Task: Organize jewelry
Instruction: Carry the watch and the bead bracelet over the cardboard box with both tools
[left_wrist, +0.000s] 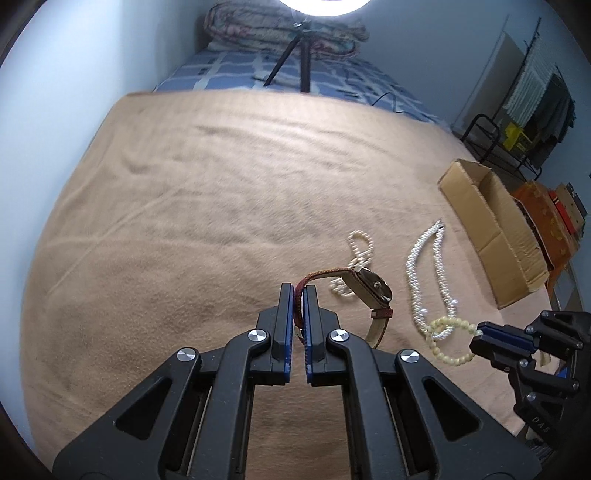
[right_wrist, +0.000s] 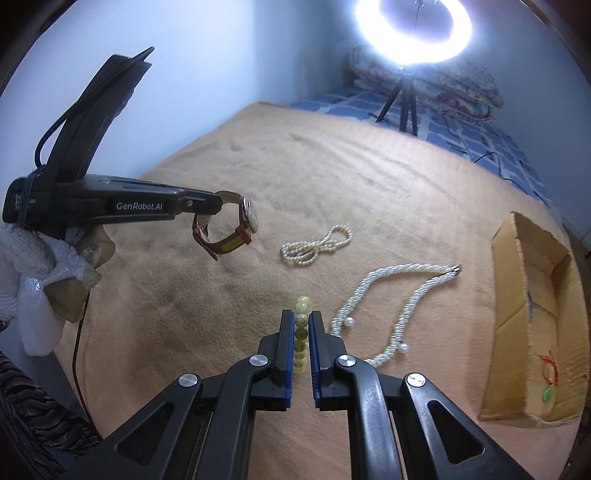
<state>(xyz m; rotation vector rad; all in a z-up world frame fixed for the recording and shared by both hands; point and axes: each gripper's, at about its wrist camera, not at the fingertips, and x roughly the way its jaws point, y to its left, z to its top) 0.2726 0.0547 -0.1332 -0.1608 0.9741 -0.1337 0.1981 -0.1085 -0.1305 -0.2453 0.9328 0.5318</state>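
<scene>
My left gripper (left_wrist: 298, 291) is shut on the brown strap of a wristwatch (left_wrist: 373, 291) and holds it above the tan blanket; the watch (right_wrist: 245, 218) hangs from the left gripper (right_wrist: 218, 203) in the right wrist view. My right gripper (right_wrist: 300, 317) is shut on a pale yellow bead bracelet (right_wrist: 301, 325); the bracelet (left_wrist: 450, 341) hangs from the right gripper (left_wrist: 480, 332) in the left wrist view. A small pearl strand (right_wrist: 317, 242) and a thick twisted pearl necklace (right_wrist: 391, 306) lie on the blanket.
An open cardboard box (right_wrist: 532, 321) lies at the right edge of the bed, with a red cord and green pendant (right_wrist: 548, 384) inside. A ring light on a tripod (right_wrist: 406, 92) and folded quilts (right_wrist: 450, 85) stand at the far end. A wall runs along the left.
</scene>
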